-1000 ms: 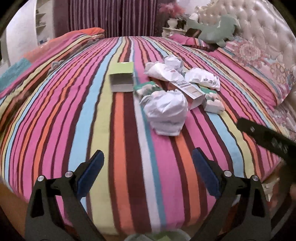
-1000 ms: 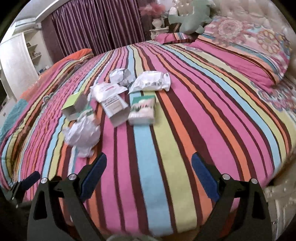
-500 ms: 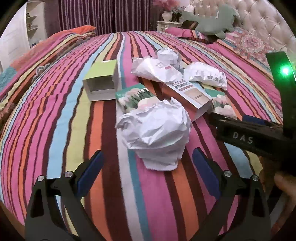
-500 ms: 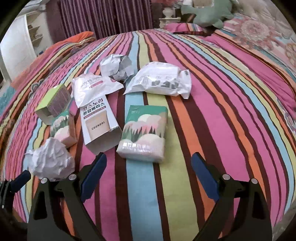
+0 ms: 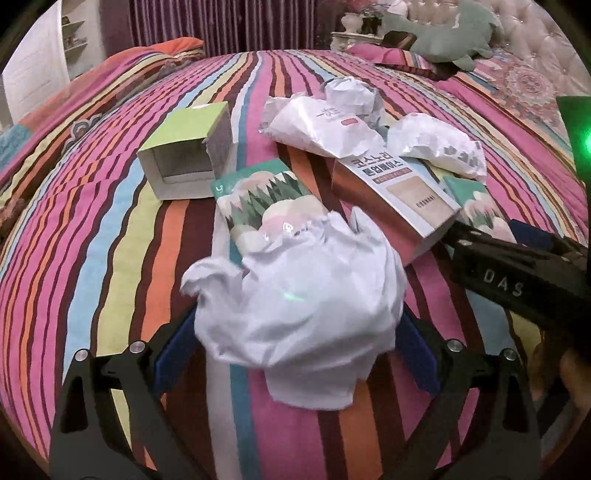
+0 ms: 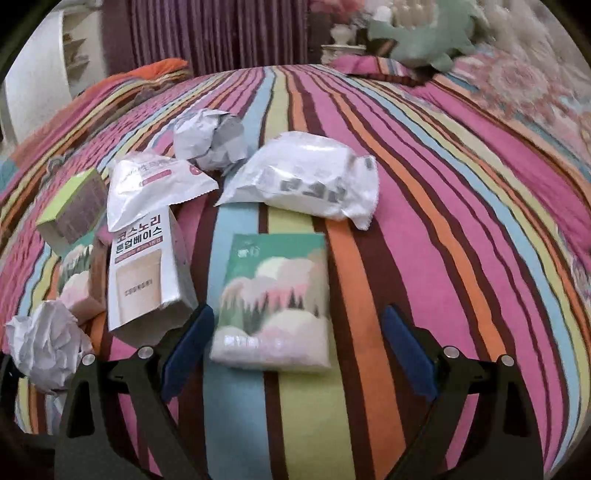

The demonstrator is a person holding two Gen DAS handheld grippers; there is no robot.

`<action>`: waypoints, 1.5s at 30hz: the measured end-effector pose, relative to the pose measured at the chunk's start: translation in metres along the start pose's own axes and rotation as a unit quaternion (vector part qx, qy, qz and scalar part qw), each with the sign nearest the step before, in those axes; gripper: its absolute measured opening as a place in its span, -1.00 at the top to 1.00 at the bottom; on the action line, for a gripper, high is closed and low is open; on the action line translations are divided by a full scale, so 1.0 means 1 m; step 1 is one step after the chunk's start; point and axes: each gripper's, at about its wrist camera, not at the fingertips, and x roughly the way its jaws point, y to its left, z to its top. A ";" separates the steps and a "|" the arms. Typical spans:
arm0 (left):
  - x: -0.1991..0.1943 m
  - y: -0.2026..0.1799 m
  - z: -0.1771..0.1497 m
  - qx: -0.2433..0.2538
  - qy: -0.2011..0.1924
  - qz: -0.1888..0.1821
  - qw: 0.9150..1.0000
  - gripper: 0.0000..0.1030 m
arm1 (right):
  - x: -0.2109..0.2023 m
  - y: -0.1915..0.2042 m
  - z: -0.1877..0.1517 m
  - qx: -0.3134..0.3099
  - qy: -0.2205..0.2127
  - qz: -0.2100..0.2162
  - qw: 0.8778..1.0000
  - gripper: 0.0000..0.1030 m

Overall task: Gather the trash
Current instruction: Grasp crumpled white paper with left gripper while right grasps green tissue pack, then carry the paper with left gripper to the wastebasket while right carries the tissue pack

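A crumpled white paper ball [image 5: 303, 306] lies on the striped bedspread [image 5: 110, 240], between the wide-apart pads of my left gripper [image 5: 295, 350], which is open. In the right wrist view a green tissue pack [image 6: 273, 306] lies with its near end between the pads of my right gripper [image 6: 297, 347], also open. That paper ball [image 6: 44, 347] shows at the lower left there. Behind lie a second tissue pack [image 5: 266, 199], a white-and-orange carton [image 5: 399, 192], an open green box [image 5: 184, 155], two white pouches [image 6: 151, 188] [image 6: 310, 181] and another paper ball [image 6: 210, 136].
The right gripper's black frame [image 5: 517, 284] and a hand [image 5: 569, 369] crowd the left view's right side. Pillows [image 5: 524, 81], a green plush toy [image 5: 450, 33] and a tufted headboard [image 5: 546, 37] stand at the far right, purple curtains [image 6: 221, 33] behind.
Both grippers have come forward and down toward the pile. The paper ball now sits between the left jaws, and the tissue pack's near end has come between the right jaws.
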 end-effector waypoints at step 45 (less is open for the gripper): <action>-0.144 0.087 -0.119 0.000 -0.022 -0.057 0.998 -0.19 | -0.148 0.019 -0.128 0.107 0.062 0.135 0.983 0.06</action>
